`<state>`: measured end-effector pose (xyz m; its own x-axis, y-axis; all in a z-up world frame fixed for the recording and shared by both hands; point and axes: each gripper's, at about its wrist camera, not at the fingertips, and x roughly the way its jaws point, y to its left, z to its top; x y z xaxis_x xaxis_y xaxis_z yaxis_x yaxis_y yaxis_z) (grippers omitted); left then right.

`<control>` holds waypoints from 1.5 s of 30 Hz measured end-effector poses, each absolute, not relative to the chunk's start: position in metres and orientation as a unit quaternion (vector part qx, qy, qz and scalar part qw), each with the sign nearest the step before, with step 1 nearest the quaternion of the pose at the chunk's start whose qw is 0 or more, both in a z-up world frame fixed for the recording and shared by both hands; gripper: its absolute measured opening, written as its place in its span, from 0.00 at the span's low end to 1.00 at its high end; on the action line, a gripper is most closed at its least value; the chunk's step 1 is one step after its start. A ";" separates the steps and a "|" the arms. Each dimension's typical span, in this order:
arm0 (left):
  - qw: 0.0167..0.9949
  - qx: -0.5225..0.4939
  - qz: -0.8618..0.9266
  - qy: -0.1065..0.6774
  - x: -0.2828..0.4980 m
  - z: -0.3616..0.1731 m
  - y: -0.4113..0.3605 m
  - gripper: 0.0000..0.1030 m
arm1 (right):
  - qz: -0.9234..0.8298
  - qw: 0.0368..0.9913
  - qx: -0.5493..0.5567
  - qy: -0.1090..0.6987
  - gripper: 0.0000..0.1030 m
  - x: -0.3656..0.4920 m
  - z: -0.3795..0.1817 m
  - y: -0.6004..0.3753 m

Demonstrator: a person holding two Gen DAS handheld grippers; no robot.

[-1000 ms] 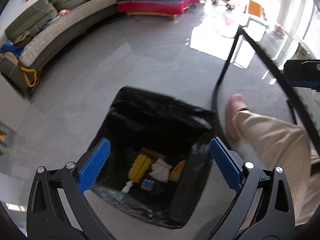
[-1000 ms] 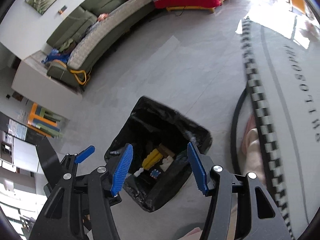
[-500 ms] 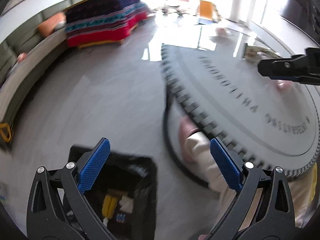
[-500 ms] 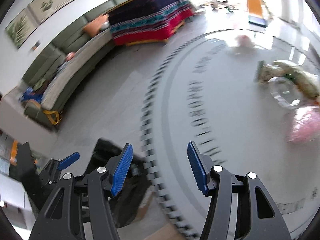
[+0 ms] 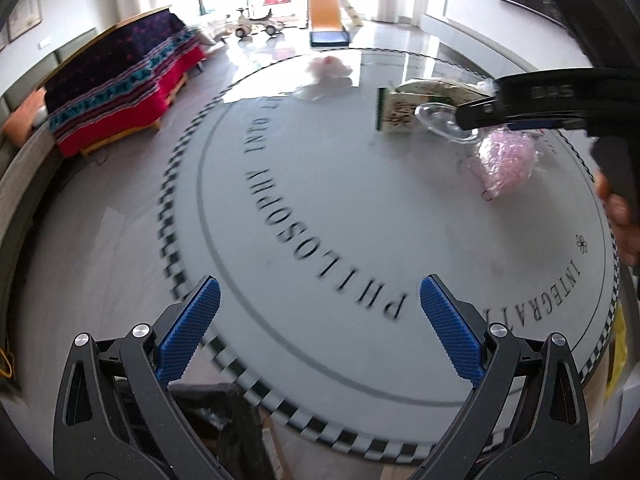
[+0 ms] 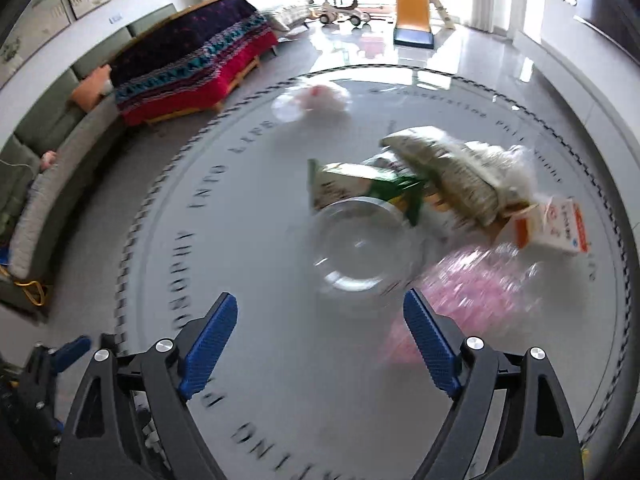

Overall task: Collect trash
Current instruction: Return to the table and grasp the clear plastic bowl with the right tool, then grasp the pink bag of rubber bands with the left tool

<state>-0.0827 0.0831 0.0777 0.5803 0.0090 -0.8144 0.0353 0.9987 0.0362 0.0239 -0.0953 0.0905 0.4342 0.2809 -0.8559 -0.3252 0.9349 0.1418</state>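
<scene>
Left gripper [image 5: 318, 320] jaws wide apart, holding nothing, above the near edge of the round lettered counter [image 5: 360, 208]. Right gripper [image 6: 320, 334] jaws also wide apart and empty, hovering just short of a clear plastic cup [image 6: 362, 244] lying on its side, mouth toward the camera. Behind it a green-and-white packet [image 6: 352, 188], a speckled bag [image 6: 452, 176] with long axis running back-left to front-right, a small orange-white box [image 6: 554, 228]; pink wrap [image 6: 480, 284] just right of the cup
</scene>
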 end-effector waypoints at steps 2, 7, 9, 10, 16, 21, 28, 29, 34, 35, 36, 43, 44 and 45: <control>0.886 0.027 -0.014 0.462 -0.073 0.076 0.078 0.94 | 0.173 0.842 -0.029 0.511 0.83 0.039 0.080 -0.099; 0.882 0.023 -0.020 0.470 -0.055 0.070 0.075 0.94 | 0.159 0.837 -0.047 0.521 0.84 0.058 0.061 -0.091; 0.881 0.021 -0.020 0.472 -0.047 0.067 0.074 0.94 | 0.154 0.839 -0.056 0.519 0.84 0.063 0.057 -0.088; 0.880 0.020 -0.021 0.474 -0.045 0.067 0.073 0.94 | 0.154 0.837 -0.057 0.521 0.84 0.064 0.056 -0.088; 0.876 0.024 -0.032 0.481 -0.034 0.062 0.060 0.94 | 0.158 0.825 -0.045 0.540 0.84 0.080 0.042 -0.091; 0.873 0.032 -0.042 0.484 -0.029 0.061 0.046 0.94 | 0.173 0.828 -0.020 0.534 0.82 0.078 0.055 -0.102; 0.872 0.038 -0.076 0.482 -0.019 0.068 0.010 0.94 | 0.174 0.856 0.000 0.486 0.82 0.064 0.109 -0.146; 0.872 0.038 -0.084 0.482 -0.018 0.068 0.003 0.94 | 0.168 0.860 0.001 0.482 0.82 0.063 0.115 -0.154; 0.866 0.038 -0.127 0.483 -0.005 0.064 -0.035 0.94 | 0.133 0.873 -0.001 0.468 0.82 0.058 0.130 -0.197; 0.865 0.038 -0.132 0.482 -0.002 0.064 -0.042 0.94 | 0.127 0.875 0.001 0.468 0.82 0.057 0.131 -0.204; 0.866 0.042 -0.137 0.479 0.002 0.064 -0.050 0.94 | 0.119 0.876 0.003 0.468 0.82 0.057 0.131 -0.214; 0.868 0.075 -0.157 0.465 0.022 0.064 -0.096 0.94 | 0.095 0.880 0.024 0.465 0.82 0.066 0.126 -0.251; 0.868 0.077 -0.157 0.465 0.026 0.063 -0.100 0.94 | 0.092 0.881 0.031 0.463 0.82 0.068 0.125 -0.256; 0.867 0.079 -0.157 0.466 0.032 0.061 -0.104 0.94 | 0.091 0.882 0.039 0.461 0.82 0.069 0.124 -0.262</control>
